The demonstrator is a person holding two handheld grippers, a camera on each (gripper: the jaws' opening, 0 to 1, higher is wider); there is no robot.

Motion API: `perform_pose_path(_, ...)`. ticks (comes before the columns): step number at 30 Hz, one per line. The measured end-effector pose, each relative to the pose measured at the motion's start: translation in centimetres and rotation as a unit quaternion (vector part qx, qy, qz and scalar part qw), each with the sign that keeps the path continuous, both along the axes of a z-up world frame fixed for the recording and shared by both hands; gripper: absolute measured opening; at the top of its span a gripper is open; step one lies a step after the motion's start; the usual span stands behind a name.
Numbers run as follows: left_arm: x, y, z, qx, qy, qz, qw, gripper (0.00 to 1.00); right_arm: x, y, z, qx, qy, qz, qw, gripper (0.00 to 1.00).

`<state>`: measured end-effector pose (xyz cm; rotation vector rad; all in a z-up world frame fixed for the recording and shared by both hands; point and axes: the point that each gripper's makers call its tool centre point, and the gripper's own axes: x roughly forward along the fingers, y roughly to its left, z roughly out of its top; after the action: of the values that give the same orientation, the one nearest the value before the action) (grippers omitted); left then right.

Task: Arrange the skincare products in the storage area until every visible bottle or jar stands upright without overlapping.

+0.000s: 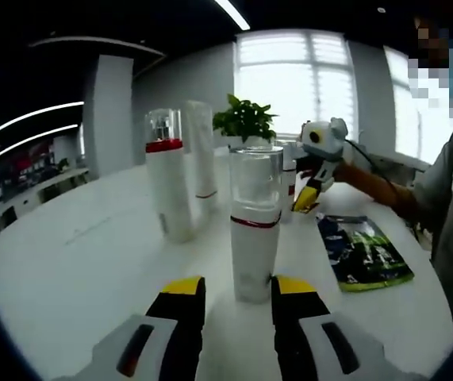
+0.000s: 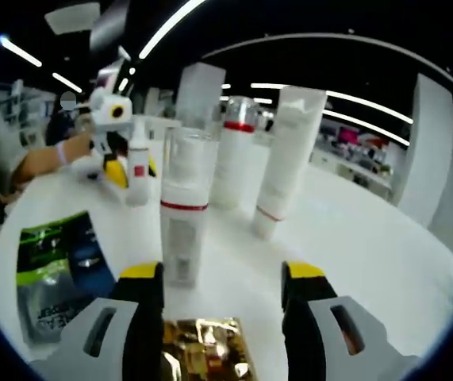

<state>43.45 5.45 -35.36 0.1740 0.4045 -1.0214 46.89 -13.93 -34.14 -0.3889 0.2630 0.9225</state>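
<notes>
A large white table with a rounded edge fills the foreground, its surface glossy under the lights. Behind its far edge, a wide window with pale slatted blinds glows brightly, and a second window sits to its right. The walls are light grey, with a broad white column on the left. The ceiling is dark, crossed by long white strip lights. Blurred shelves stand in the distance.

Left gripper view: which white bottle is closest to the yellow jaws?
The clear-capped bottle with the thin red band, standing upright just beyond the open left gripper. The red-collared bottle and the tall tube stand farther back.
</notes>
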Motion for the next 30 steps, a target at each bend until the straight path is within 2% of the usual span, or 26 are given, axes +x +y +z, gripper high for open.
perform_pose_path(4,0.8,0.8,0.1,-0.006,0.000,0.022,0.9997,0.31,0.2,-0.2,-0.1,0.002,0.002,-0.006,1.0000,0.59)
perform_pose_path(7,1.9,1.6,0.2,-0.016,0.003,0.058,0.9982,0.28,0.7,-0.8,-0.4,-0.008,0.003,-0.024,0.9997,0.57)
perform_pose_path(12,2.9,2.7,-0.2,-0.010,0.005,0.094,0.9955,0.26,1.3,-1.2,-0.2,0.001,0.001,-0.045,0.9990,0.57)
perform_pose_path(15,3.6,3.5,-0.4,0.005,-0.008,0.117,0.9931,0.23,1.7,-1.5,-0.2,0.002,-0.002,-0.057,0.9984,0.57)
perform_pose_path(17,3.5,3.6,-0.4,-0.001,-0.007,0.114,0.9934,0.23,1.7,-1.6,-0.1,0.004,-0.005,-0.058,0.9983,0.57)
perform_pose_path(20,2.0,2.5,0.5,-0.032,0.009,0.067,0.9972,0.24,1.1,-0.9,0.4,0.019,-0.002,-0.041,0.9990,0.57)
perform_pose_path(22,0.9,2.1,0.6,-0.031,0.019,0.044,0.9984,0.24,0.8,-0.4,0.4,0.026,0.003,-0.029,0.9992,0.57)
perform_pose_path(25,1.1,1.8,0.8,-0.031,0.010,0.052,0.9981,0.25,0.5,0.3,0.5,0.043,0.011,-0.019,0.9988,0.57)
perform_pose_path(27,0.8,0.7,0.8,-0.051,0.028,0.043,0.9974,0.25,0.5,1.2,0.8,0.083,0.030,-0.020,0.9959,0.56)
perform_pose_path(30,0.8,-0.2,0.4,-0.047,0.032,0.044,0.9974,0.28,0.0,2.2,0.9,0.119,0.056,-0.004,0.9913,0.54)
